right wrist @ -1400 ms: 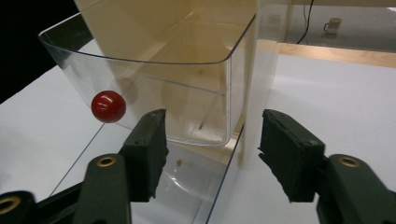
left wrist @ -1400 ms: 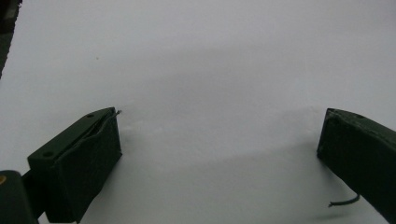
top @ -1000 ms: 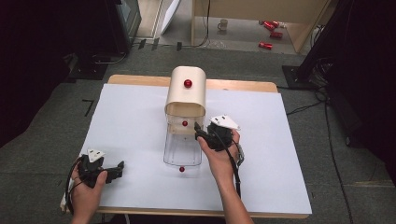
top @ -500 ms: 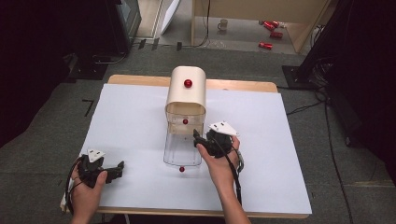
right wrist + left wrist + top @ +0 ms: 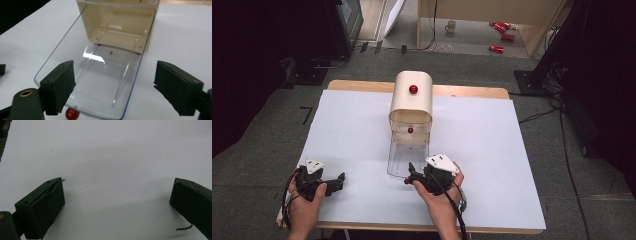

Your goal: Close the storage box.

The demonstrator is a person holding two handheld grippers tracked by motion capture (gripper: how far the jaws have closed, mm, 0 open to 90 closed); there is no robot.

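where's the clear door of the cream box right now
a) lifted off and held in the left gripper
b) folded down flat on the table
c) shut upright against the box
b: the clear door lies flat on the table before the open cream box, its red knob at the near edge.

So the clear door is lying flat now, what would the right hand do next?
Probably draw back. The clear door lies open on the table, its red knob beside the right tongs, whose jaws have just been opening and grip nothing; the cream box looks empty.

White-covered table (image 5: 492, 150): cream bread box (image 5: 411, 102) at centre, clear door (image 5: 408, 159) lying flat before it.
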